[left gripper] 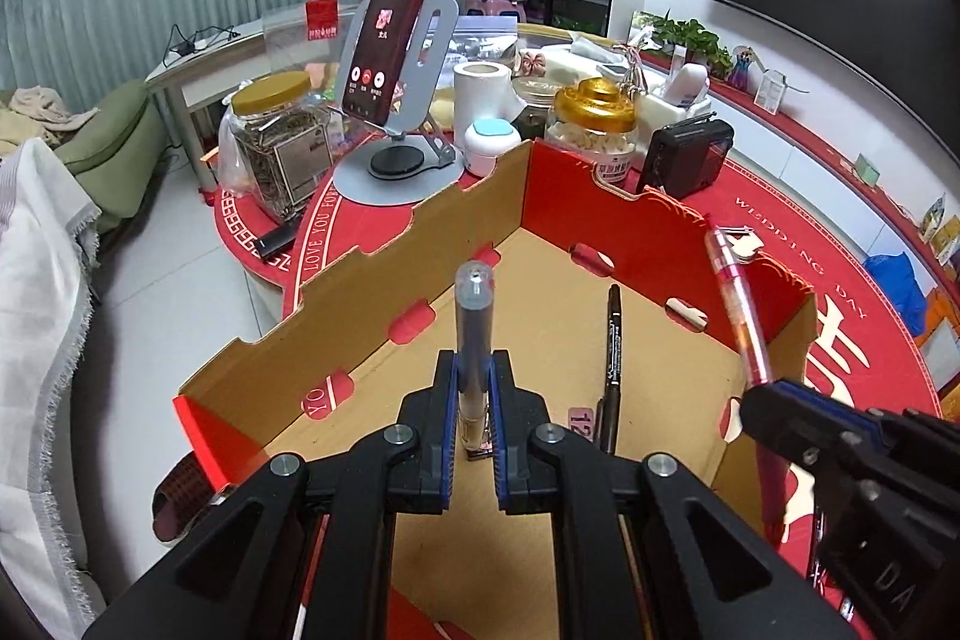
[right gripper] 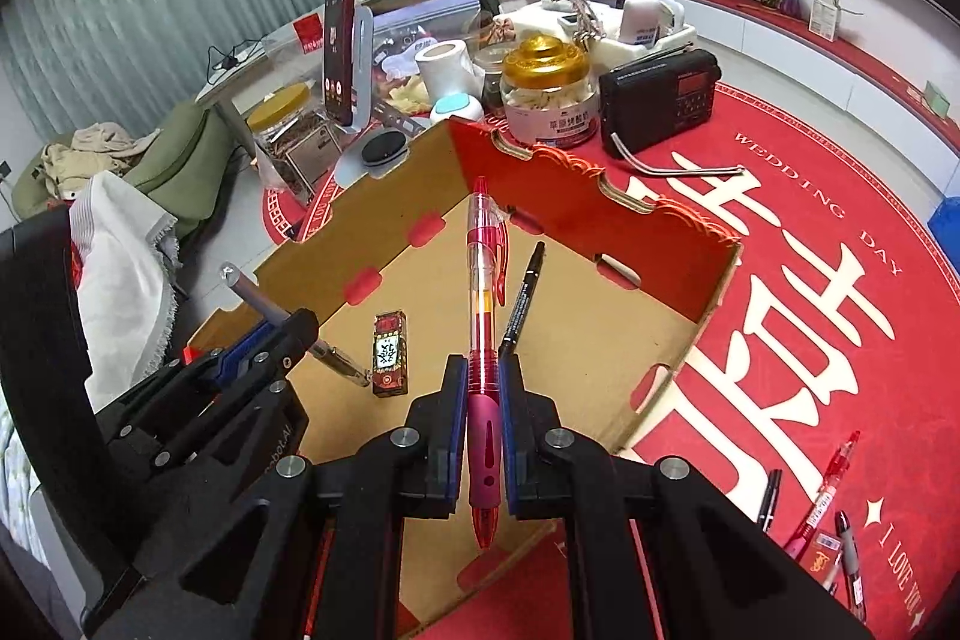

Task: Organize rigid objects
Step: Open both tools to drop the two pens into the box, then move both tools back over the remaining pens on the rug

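We hold a grey pen (left gripper: 473,334) in the left gripper (left gripper: 474,400) and a pink pen (right gripper: 483,340) in the right gripper (right gripper: 483,400) — jaws clamped, both over the cardboard box (right gripper: 660,340) where a black marker (right gripper: 523,301) already lies — while more pens (right gripper: 822,508) wait on the surface.

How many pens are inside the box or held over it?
3: black marker lying on the box floor, grey pen in the left gripper, pink pen in the right gripper. More may be hidden below the grippers.

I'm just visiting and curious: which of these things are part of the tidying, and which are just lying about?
Part of the job:
- cardboard box
- grey pen
- pink pen
- black marker

Lying about:
- phone on stand
- radio
- gold-lidded jar
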